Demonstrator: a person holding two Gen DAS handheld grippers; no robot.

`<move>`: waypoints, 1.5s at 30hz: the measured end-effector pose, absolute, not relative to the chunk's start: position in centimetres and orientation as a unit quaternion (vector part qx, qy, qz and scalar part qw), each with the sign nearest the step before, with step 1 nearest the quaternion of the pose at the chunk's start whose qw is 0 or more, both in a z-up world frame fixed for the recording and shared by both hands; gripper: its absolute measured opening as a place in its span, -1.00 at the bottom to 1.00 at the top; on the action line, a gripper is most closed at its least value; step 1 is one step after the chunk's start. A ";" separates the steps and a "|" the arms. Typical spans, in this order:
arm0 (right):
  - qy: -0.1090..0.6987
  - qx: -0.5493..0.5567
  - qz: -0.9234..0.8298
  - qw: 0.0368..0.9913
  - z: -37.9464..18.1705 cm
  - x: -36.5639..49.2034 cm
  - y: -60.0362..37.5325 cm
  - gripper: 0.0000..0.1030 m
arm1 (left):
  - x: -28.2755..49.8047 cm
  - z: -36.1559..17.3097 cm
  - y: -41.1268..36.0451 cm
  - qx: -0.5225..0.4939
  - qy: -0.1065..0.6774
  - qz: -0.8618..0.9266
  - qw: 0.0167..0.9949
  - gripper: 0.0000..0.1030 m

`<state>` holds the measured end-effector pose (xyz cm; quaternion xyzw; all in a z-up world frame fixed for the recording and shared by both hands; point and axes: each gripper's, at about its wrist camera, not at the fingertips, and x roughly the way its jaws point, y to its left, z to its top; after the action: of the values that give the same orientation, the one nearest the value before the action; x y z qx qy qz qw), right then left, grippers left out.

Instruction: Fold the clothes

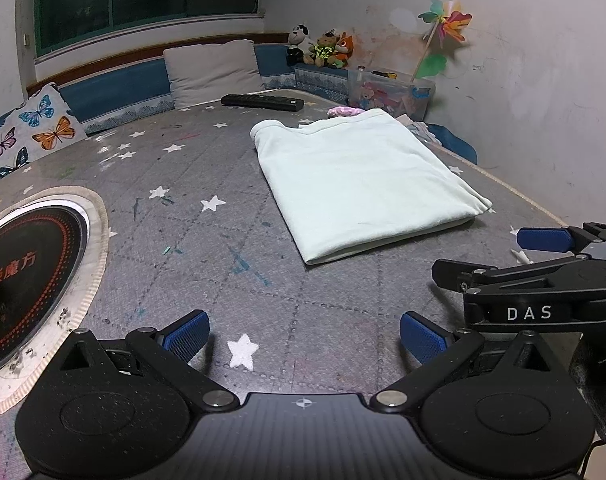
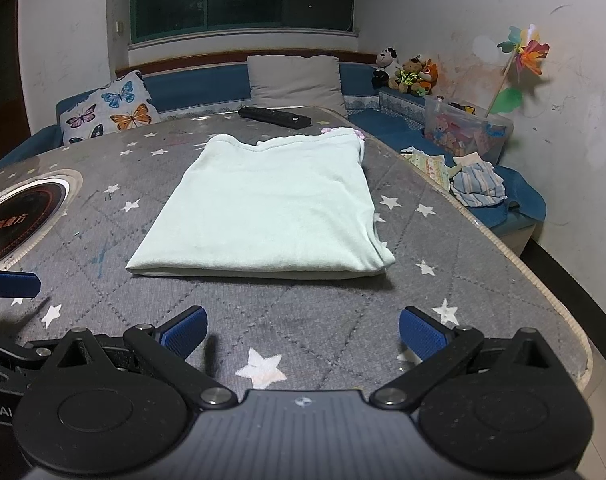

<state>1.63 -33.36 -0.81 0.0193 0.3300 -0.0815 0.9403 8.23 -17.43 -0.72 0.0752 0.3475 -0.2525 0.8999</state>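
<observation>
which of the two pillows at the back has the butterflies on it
The white pillow on the left, printed with blue, orange and purple butterflies. The other pillow, behind the remote, is plain grey.

The round black plate (image 1: 27, 280) with writing runs off the left edge. A pink thing (image 1: 345, 111) hides behind the folded cloth (image 1: 363, 184). The toys in the clear box (image 2: 469, 134) are too small to tell.

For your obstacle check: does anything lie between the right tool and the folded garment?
Nothing visible does. Only bare star-print mat separates the open right tool from the pale green folded garment.
</observation>
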 end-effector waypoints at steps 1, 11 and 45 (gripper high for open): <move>0.330 0.019 -0.081 0.940 -0.8 1.6 -33.4 1.00 | 8.2 -0.7 -17.4 0.075 0.347 -0.252 0.900 1.00; 0.329 0.019 -0.081 0.941 -0.7 1.5 -33.3 1.00 | 8.1 -0.7 -17.6 0.077 0.348 -0.254 0.899 1.00; 0.329 0.020 -0.079 0.941 -0.7 1.6 -33.1 1.00 | 8.0 -0.7 -17.6 0.076 0.350 -0.257 0.898 1.00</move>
<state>1.59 -33.06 -0.73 0.0199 0.3291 -0.0787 0.9408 7.96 -17.61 -0.75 0.0761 0.3495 -0.2573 0.8977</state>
